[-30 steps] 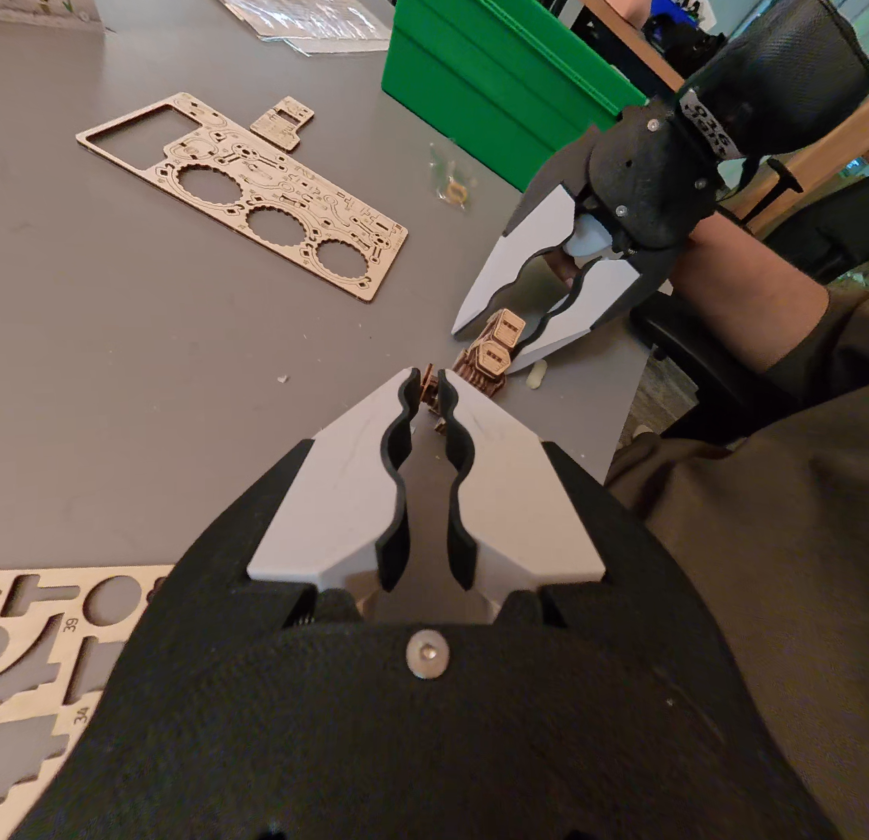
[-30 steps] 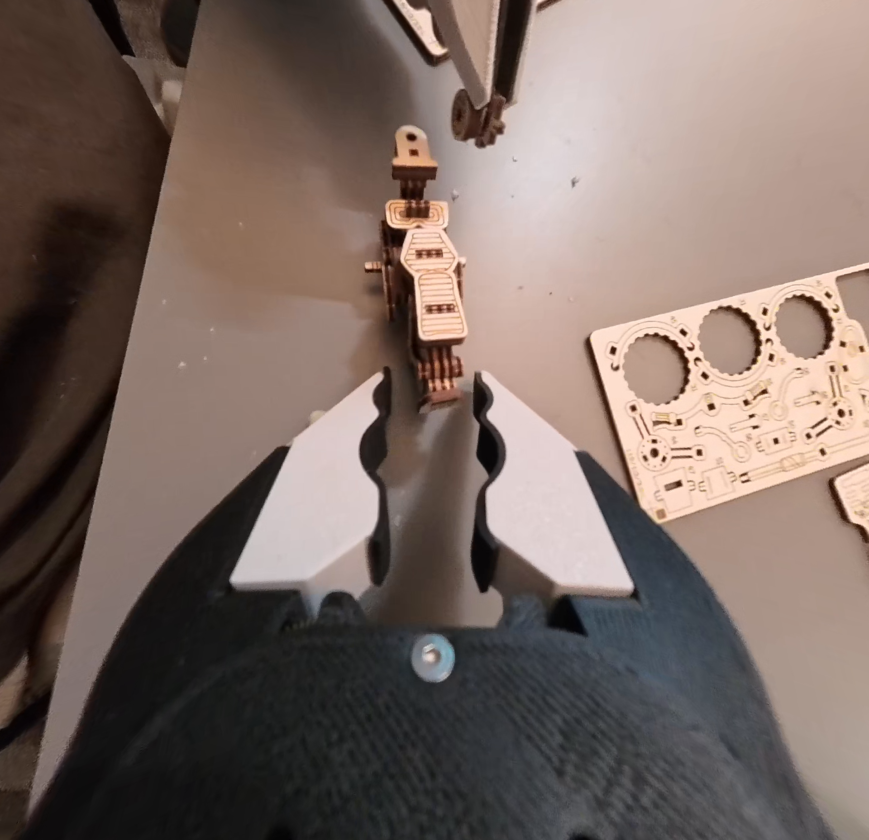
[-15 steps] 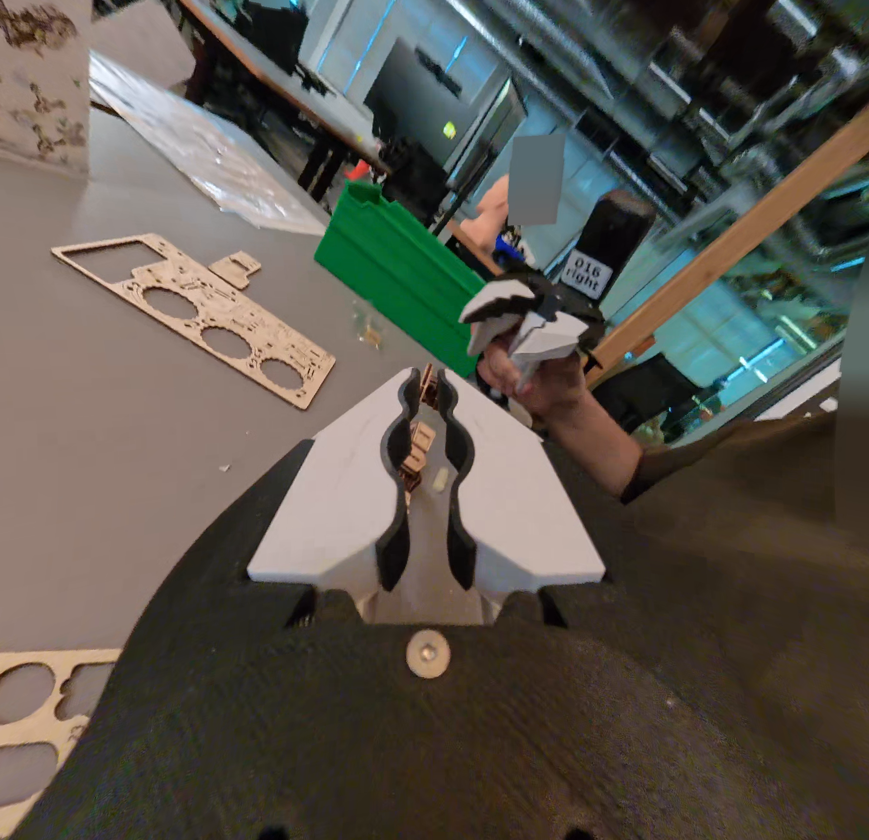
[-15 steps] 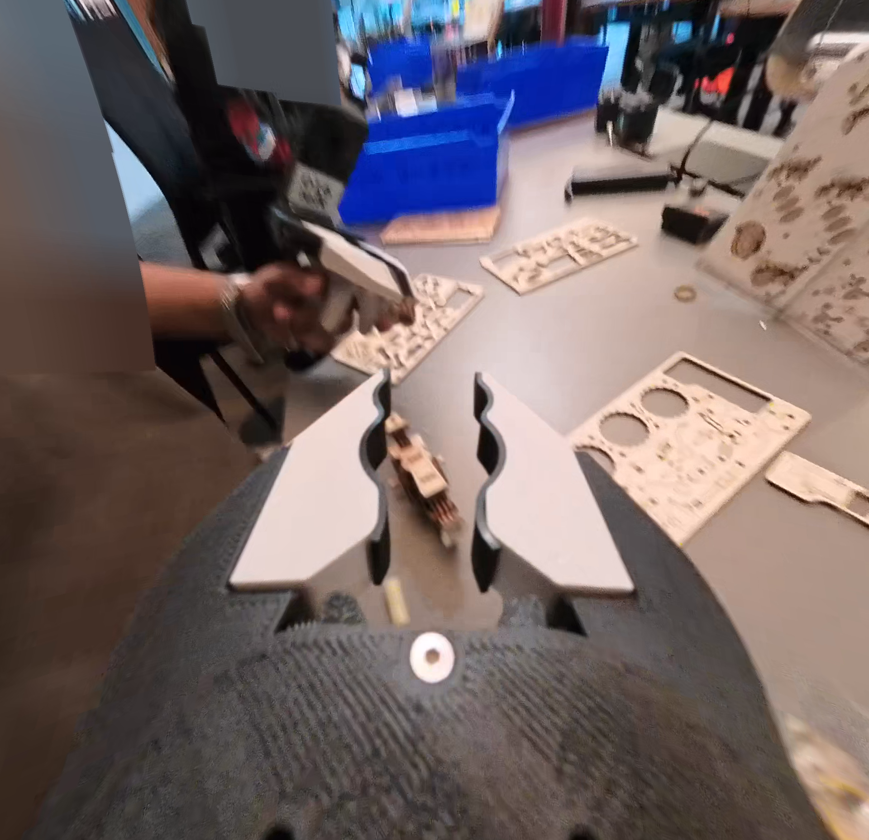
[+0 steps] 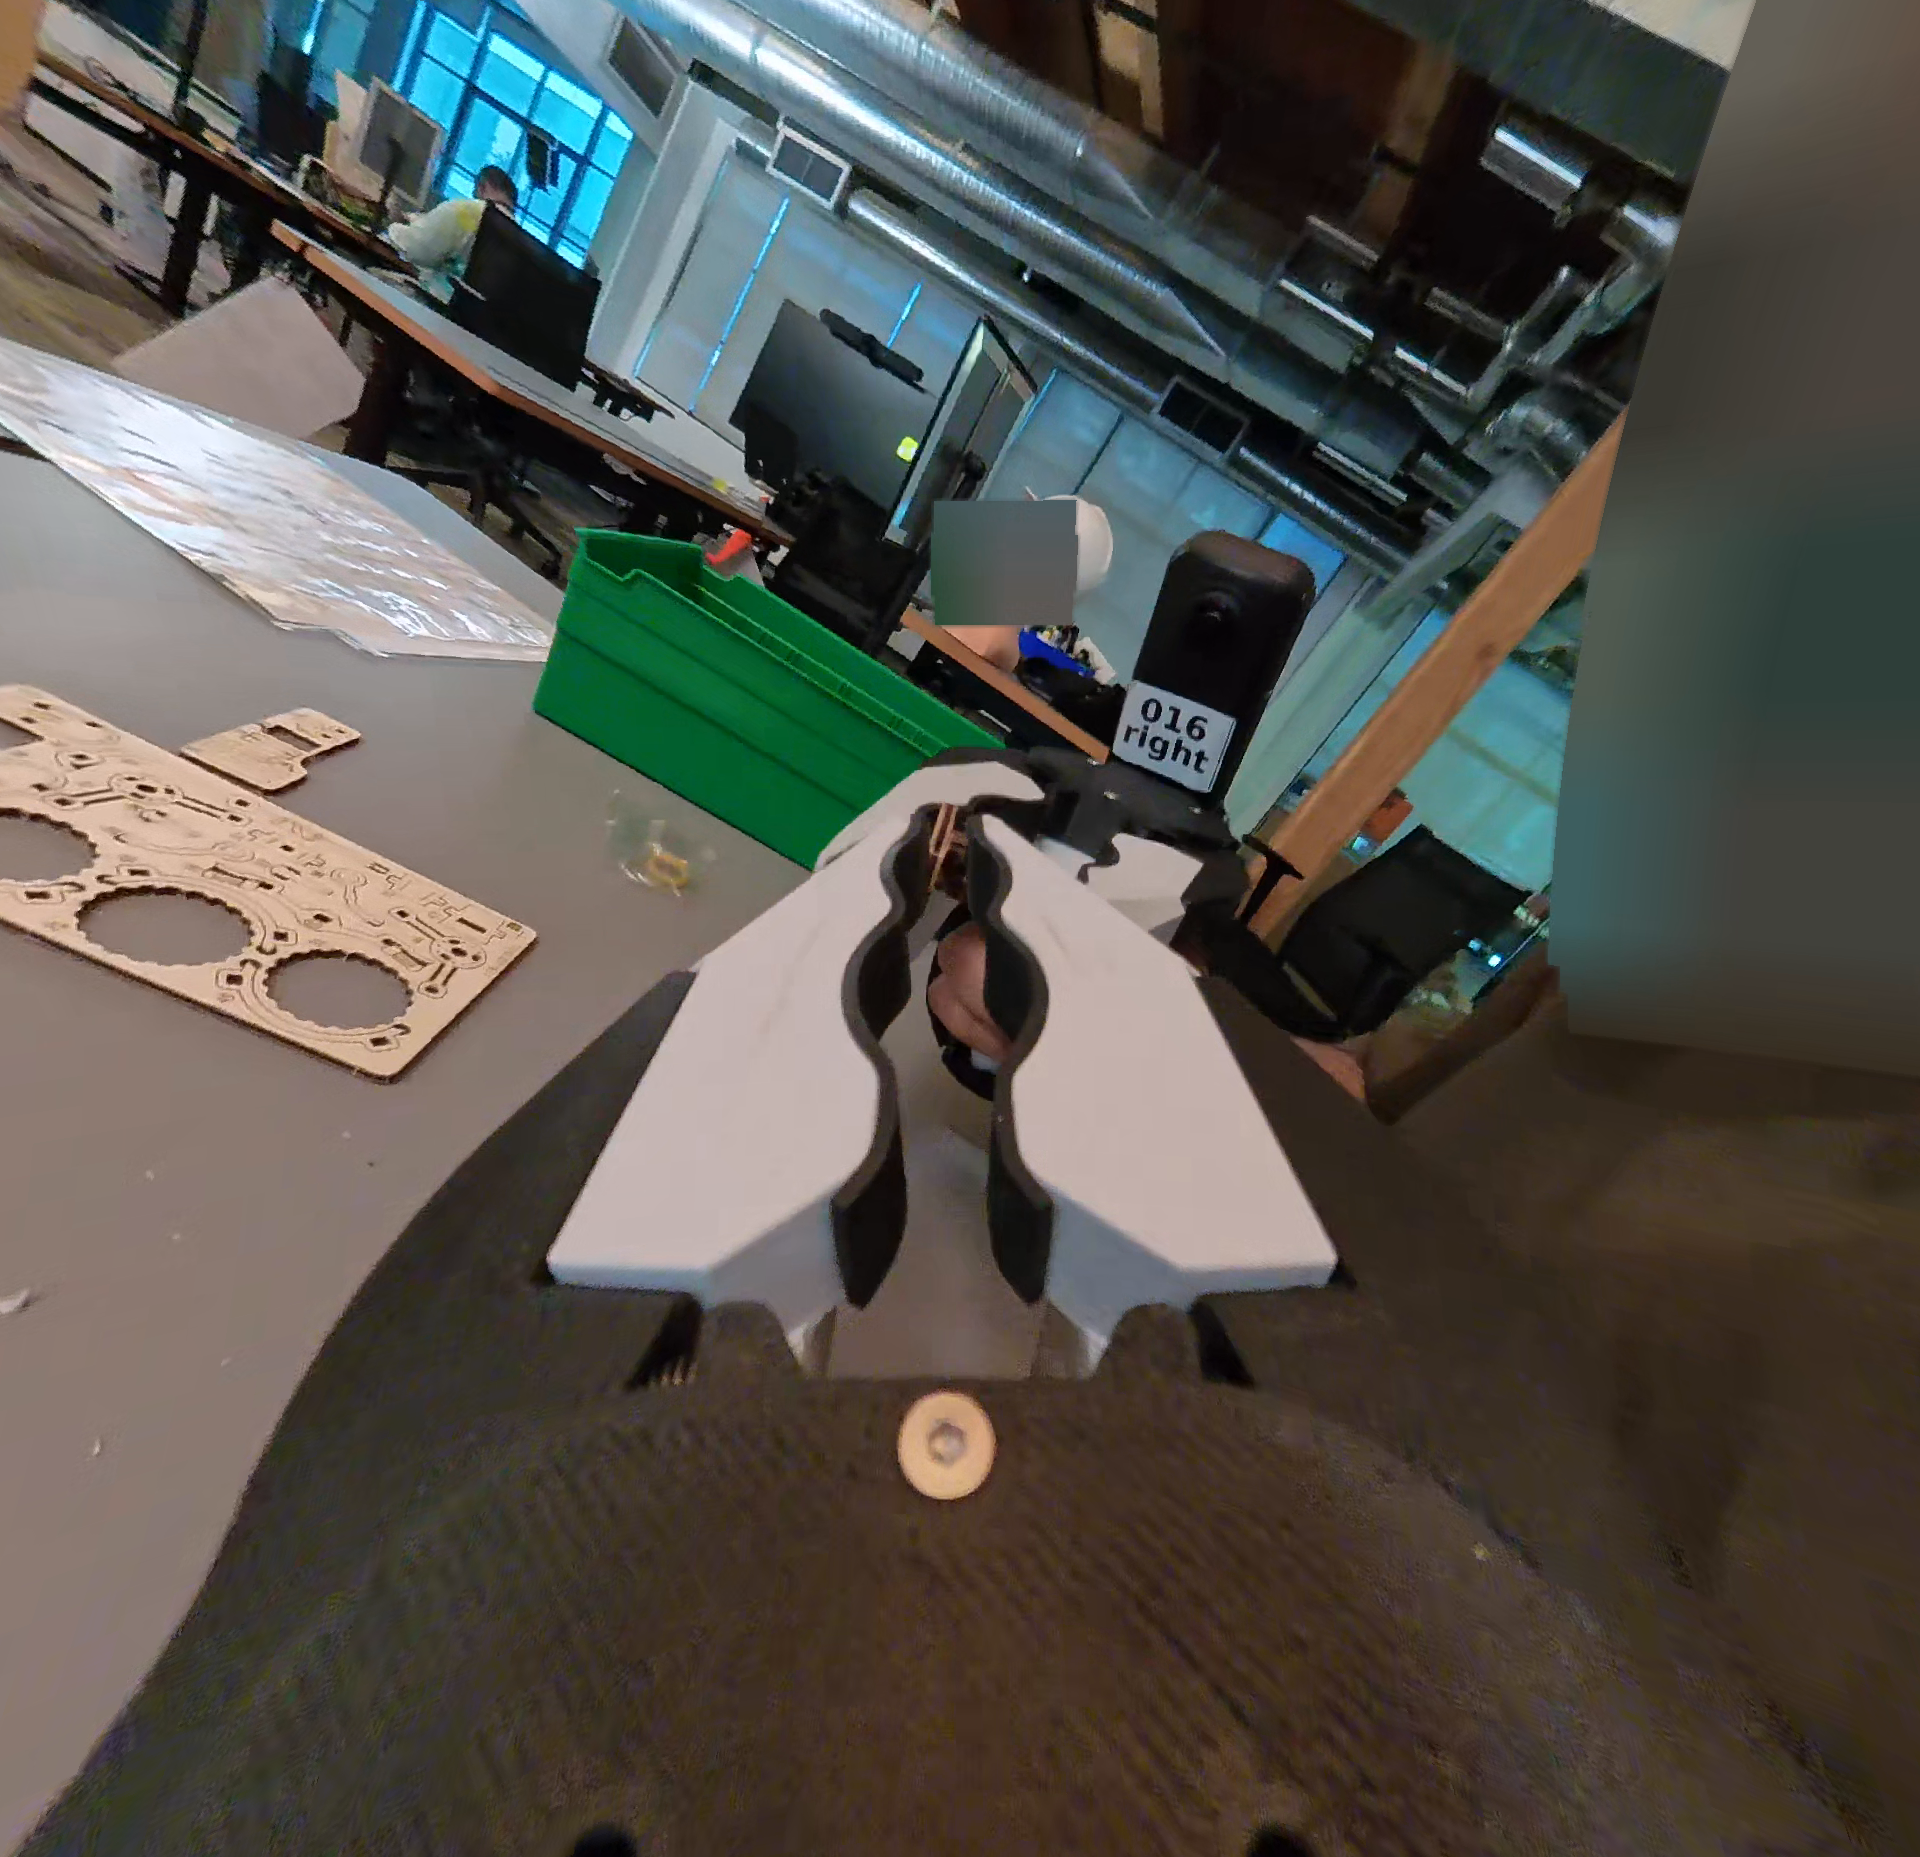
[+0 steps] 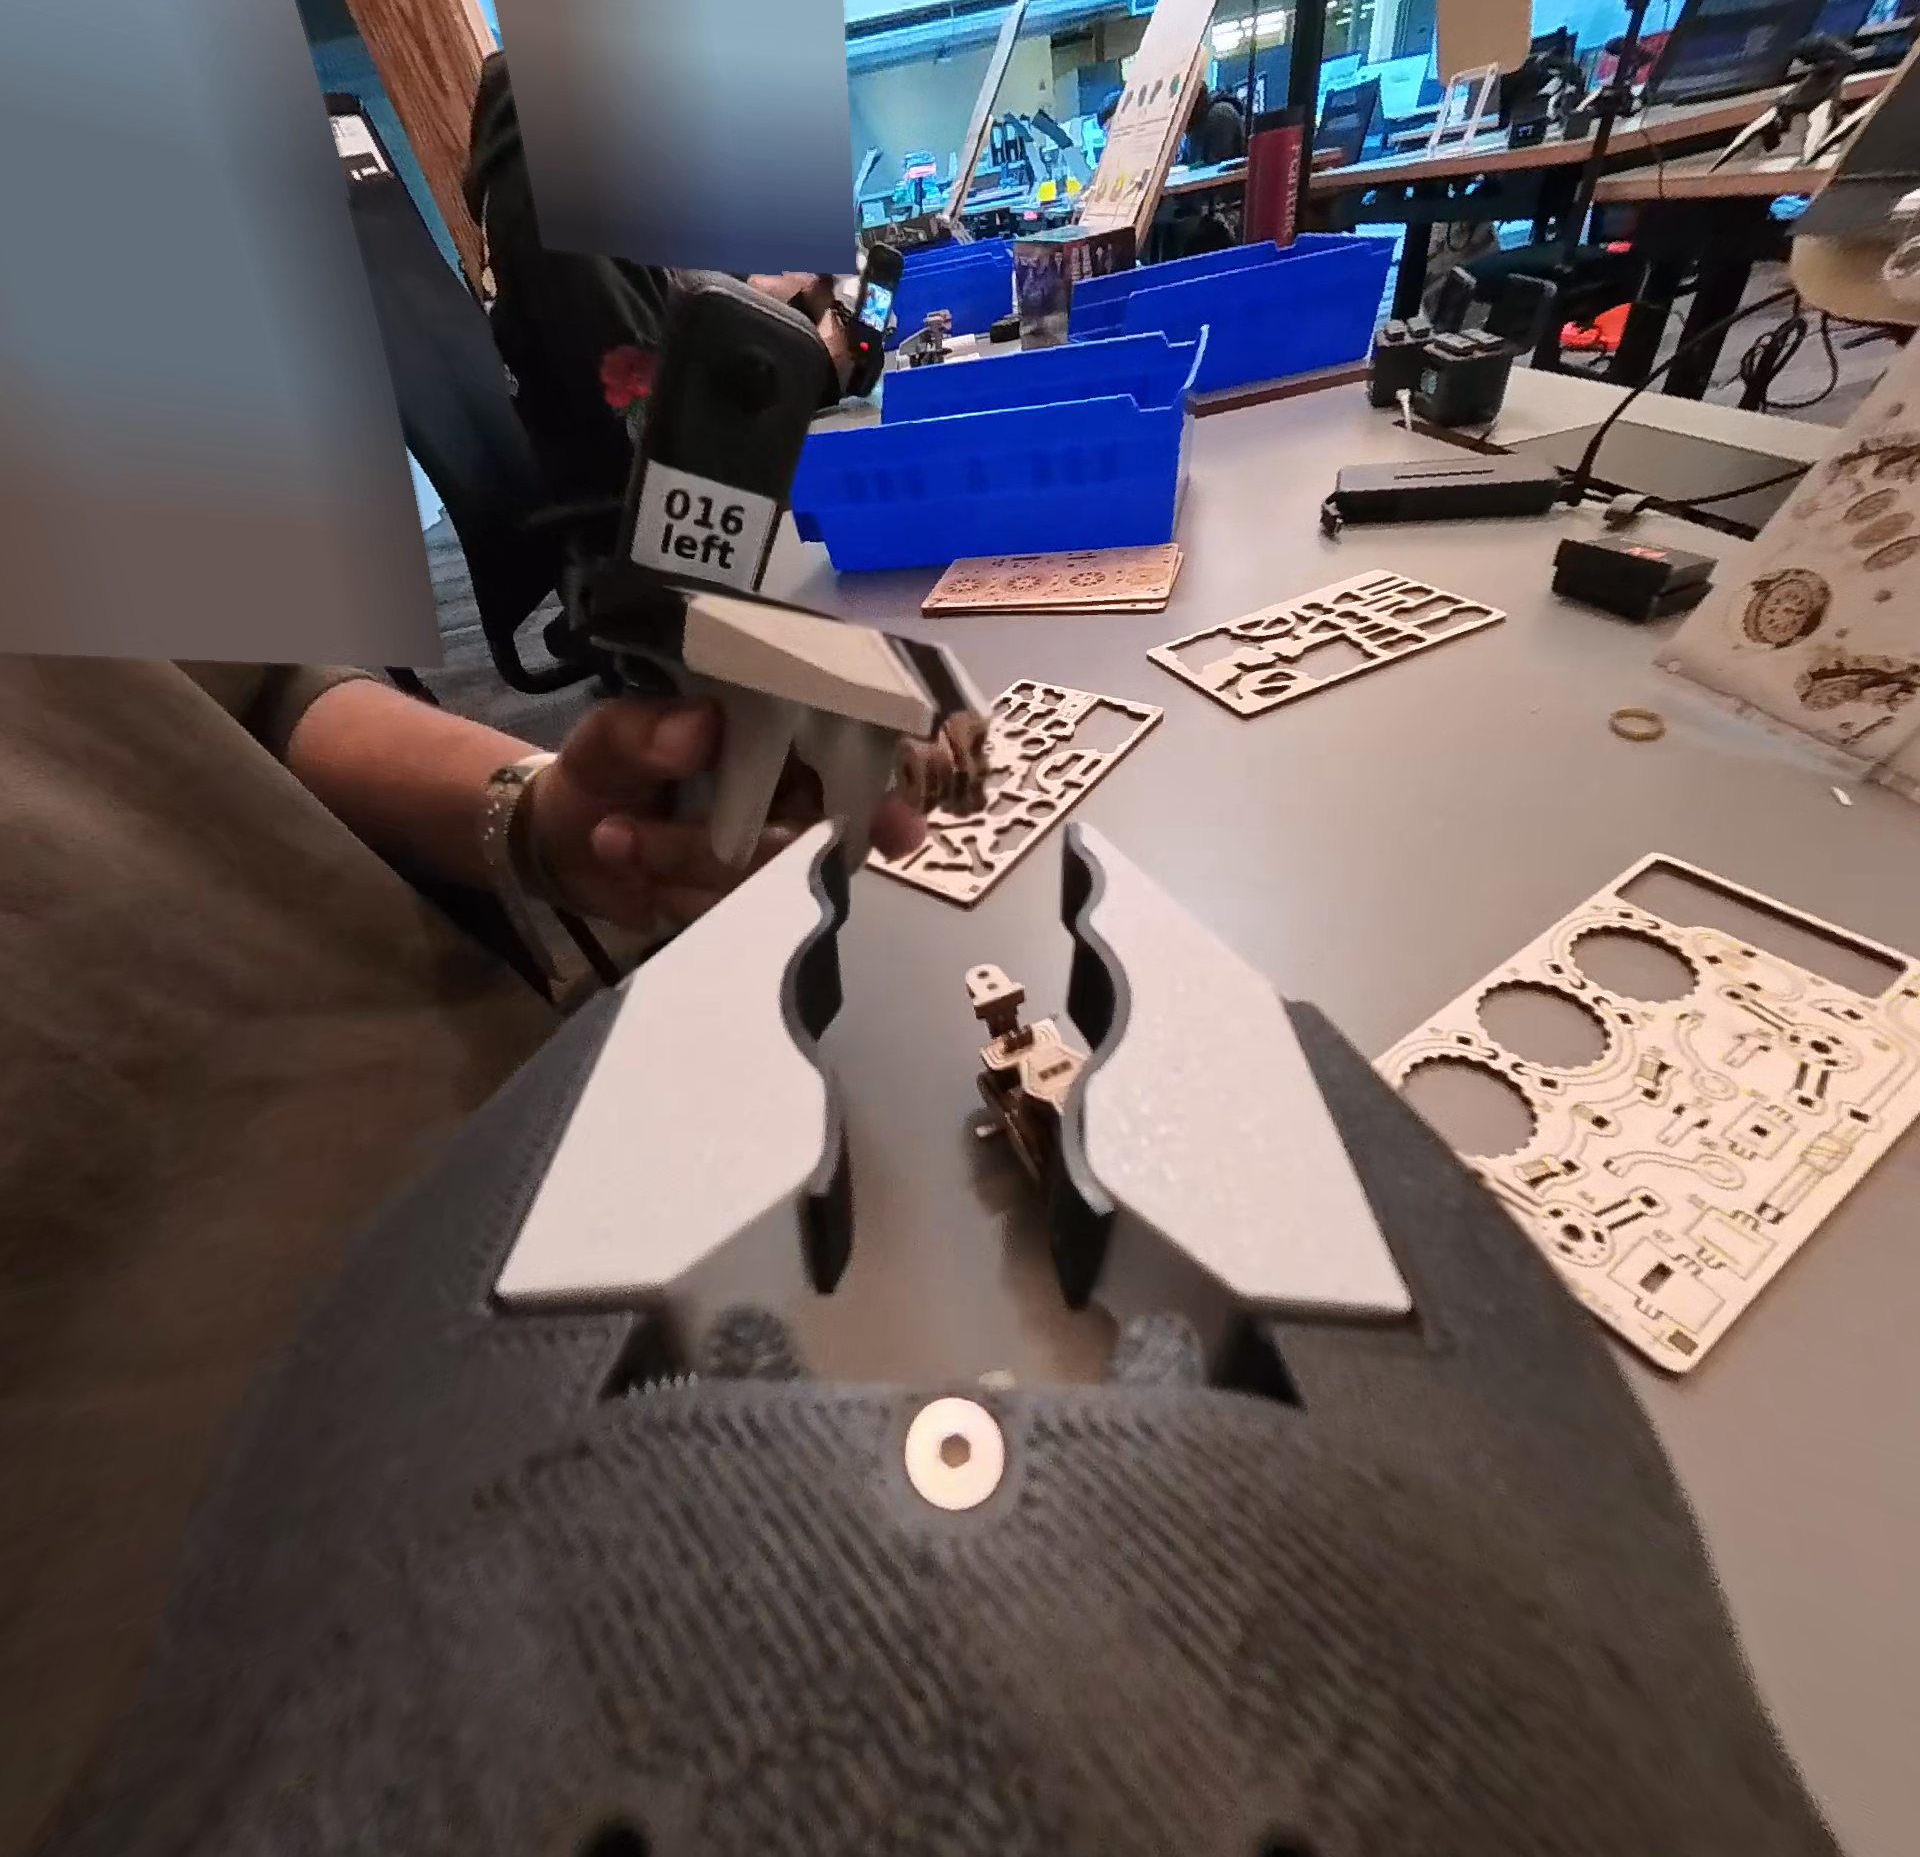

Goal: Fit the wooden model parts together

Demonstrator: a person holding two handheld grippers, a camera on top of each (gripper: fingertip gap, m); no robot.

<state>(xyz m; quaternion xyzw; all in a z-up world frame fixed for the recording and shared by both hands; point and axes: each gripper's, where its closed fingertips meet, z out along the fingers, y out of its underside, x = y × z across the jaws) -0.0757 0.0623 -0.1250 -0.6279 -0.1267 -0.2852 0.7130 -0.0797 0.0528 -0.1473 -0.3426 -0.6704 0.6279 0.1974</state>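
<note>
My left gripper [image 5: 948, 833] is shut on a small brown wooden part [image 5: 943, 843] at its fingertips and is held up off the grey table [image 5: 312, 1236]. It also shows in the right wrist view [image 6: 940, 711], with the dark part [image 6: 958, 763] in its tips above a cut-out sheet. My right gripper [image 6: 951, 857] is open and empty. The partly built wooden model [image 6: 1013, 1064] stands on the table below it, seen between the fingers and partly hidden by the right one. In the left wrist view the right gripper [image 5: 1101, 851] is just behind my left fingertips.
A wooden sheet with round holes [image 5: 260, 924] [image 6: 1683, 1111] lies flat, with a small loose piece [image 5: 270, 747] beside it. More cut-out sheets [image 6: 1018, 779] [image 6: 1330, 633] lie farther off. A green bin [image 5: 727, 706], blue bins [image 6: 997, 467] and a small clear bag [image 5: 655, 851] stand around. The tips of both grippers are at nearly the same place.
Both grippers have risen and tilted up from the table, away from each other. The left still grips the small part. The model stays on the table, now under the right gripper.
</note>
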